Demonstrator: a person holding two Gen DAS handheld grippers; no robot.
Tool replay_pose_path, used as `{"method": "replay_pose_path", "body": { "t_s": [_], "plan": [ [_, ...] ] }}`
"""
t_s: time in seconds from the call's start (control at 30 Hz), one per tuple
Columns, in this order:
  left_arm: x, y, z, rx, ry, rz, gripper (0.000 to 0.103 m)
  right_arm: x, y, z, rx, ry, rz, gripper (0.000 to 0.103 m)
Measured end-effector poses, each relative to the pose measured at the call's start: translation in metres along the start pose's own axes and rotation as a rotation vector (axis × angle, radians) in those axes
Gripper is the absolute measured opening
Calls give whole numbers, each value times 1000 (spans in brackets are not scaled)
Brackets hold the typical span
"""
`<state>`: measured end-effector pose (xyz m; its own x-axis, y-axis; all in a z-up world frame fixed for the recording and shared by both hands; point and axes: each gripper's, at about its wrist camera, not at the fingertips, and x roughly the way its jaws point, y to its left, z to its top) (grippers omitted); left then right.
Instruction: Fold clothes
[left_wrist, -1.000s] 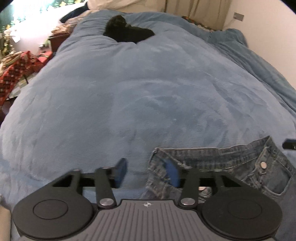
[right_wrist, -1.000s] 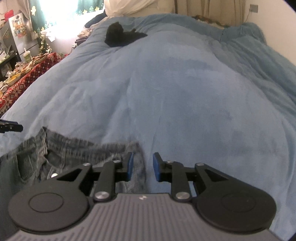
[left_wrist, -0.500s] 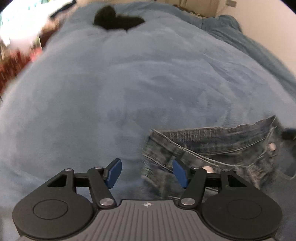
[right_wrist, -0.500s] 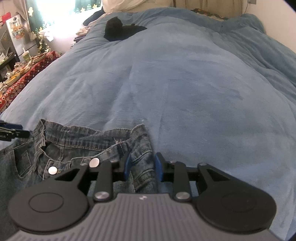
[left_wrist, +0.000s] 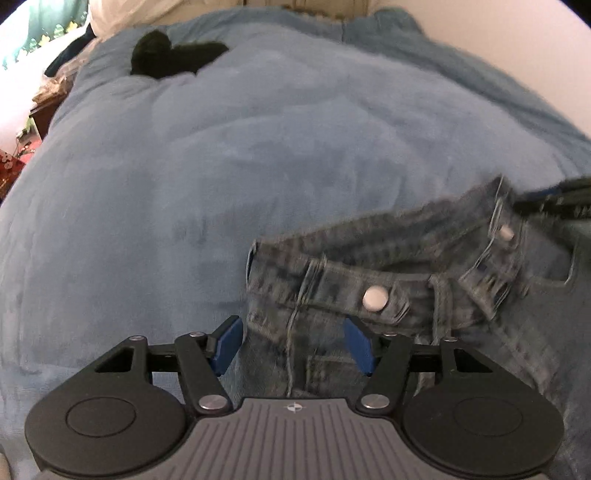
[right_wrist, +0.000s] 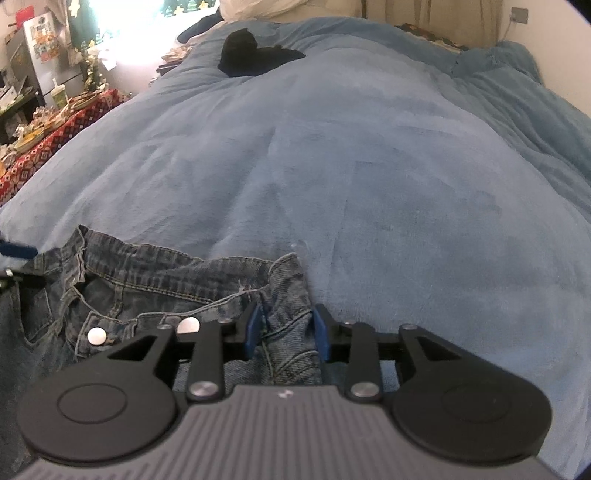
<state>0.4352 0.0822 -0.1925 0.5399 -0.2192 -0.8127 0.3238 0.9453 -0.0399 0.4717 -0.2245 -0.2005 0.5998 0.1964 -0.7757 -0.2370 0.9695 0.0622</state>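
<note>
A pair of blue jeans (left_wrist: 424, 258) lies on the blue blanket (left_wrist: 240, 155), waistband toward the far side, with metal buttons showing. My left gripper (left_wrist: 293, 347) is open, and its blue pads straddle the waistband's left corner. In the right wrist view the jeans (right_wrist: 159, 273) fill the lower left. My right gripper (right_wrist: 286, 332) is open more narrowly, with the waistband's right corner lying between its pads. Each view catches the other gripper's tip, blurred, at its edge.
A black garment (right_wrist: 255, 55) lies bunched at the far end of the bed. A side table with a red patterned cloth (right_wrist: 55, 136) and clutter stands to the left. A pale wall (left_wrist: 517, 44) runs along the right. The blanket (right_wrist: 388, 177) stretches wide ahead.
Both grippers have moved forward over the jeans' waistband, so its corners now sit between the pads. The left fingers have opened wider and the right fingers slightly wider.
</note>
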Motion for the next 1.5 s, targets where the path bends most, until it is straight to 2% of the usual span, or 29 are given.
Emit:
{"method": "replay_pose_path", "body": {
  "t_s": [0.03, 0.07, 0.1, 0.13, 0.17, 0.3, 0.43, 0.5, 0.53, 0.6, 0.63, 0.7, 0.8, 1.0, 1.17, 1.33, 1.5],
  "plan": [
    [3, 0, -3, 5, 14, 3, 41, 0, 1, 0, 2, -3, -4, 34],
    [2, 1, -4, 1, 6, 11, 11, 0, 1, -1, 2, -7, -8, 29],
    [1, 1, -6, -2, -2, 18, 10, -1, 4, -2, -9, -12, -14, 24],
    [0, 2, -7, -5, -10, 26, 9, -3, 7, -3, -23, -23, -29, 10],
    [-2, 3, -9, -9, -19, 33, 9, -6, 9, -3, -27, -37, -32, 9],
    [-25, 17, -6, -54, -116, 40, 8, -19, 15, 4, -42, -89, -48, 8],
    [-36, 41, 4, -135, -154, 42, 9, -27, 11, 22, -14, -141, -50, 8],
    [-25, 48, 6, -175, -119, 38, 11, -20, 9, 30, 5, -128, -53, 8],
    [-15, 47, 6, -171, -85, 42, 12, -9, 10, 32, -4, -90, -65, 9],
    [6, 43, 2, -142, -18, 80, 27, 15, 16, 29, -41, -7, -114, 13],
    [14, 41, -1, -133, 5, 105, 31, 21, 19, 26, -62, 2, -139, 15],
    [16, 44, -7, -152, 0, 110, 35, 22, 24, 20, -77, -23, -154, 16],
    [5, 53, -11, -208, -23, 70, 35, 13, 17, 19, -30, -37, -133, 26],
    [-27, 55, -19, -222, -52, 56, 35, -20, -2, 12, 21, -46, -91, 32],
    [-61, 46, -31, -222, -82, 29, 35, -68, -9, -18, 39, -66, -73, 32],
    [-98, 21, -53, -232, -126, -21, 38, -115, -16, -49, 57, -85, -56, 37],
    [-122, -17, -79, -225, -147, -89, 40, -152, -20, -86, 60, -85, -46, 37]
  ]
}}
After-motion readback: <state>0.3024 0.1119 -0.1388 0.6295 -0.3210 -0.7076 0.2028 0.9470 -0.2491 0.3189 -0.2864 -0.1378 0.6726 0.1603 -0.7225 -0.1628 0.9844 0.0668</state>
